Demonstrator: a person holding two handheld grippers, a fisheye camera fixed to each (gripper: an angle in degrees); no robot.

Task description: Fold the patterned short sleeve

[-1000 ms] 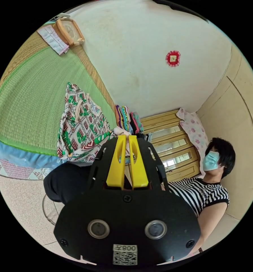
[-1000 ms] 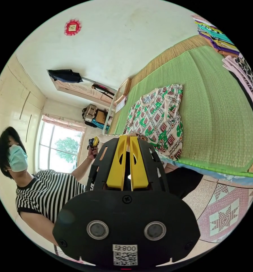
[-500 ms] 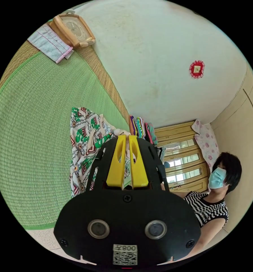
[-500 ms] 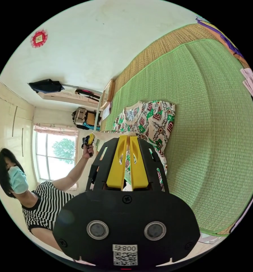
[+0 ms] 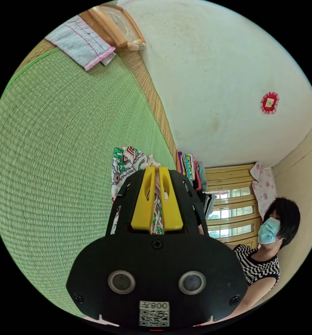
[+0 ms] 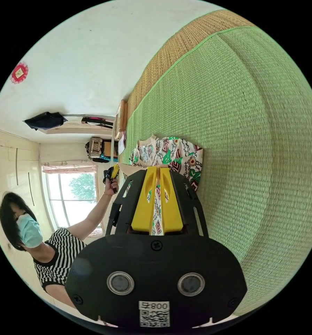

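1. The left tool (image 5: 158,171) is clenched on a hem corner of the patterned shirt (image 5: 128,164); its yellow jaws stand nearly together with cloth pinched between them.
2. The right tool (image 6: 158,171) grips the other hem corner the same way, and patterned fabric shows in the slit between its jaws.
3. Over the last second both tools have carried the hem up and over toward the shirt's collar (image 6: 146,143). The shirt hung off the edge of the green mat (image 5: 58,139) a second ago and now lies wholly on it, with far less of it showing.
4. I judge this to be the bottom-to-top fold, close to done; laying the hem down by the collar and letting go remains.
5. In the right gripper view the person's hand (image 6: 110,185) holds the left tool just beside the shirt.
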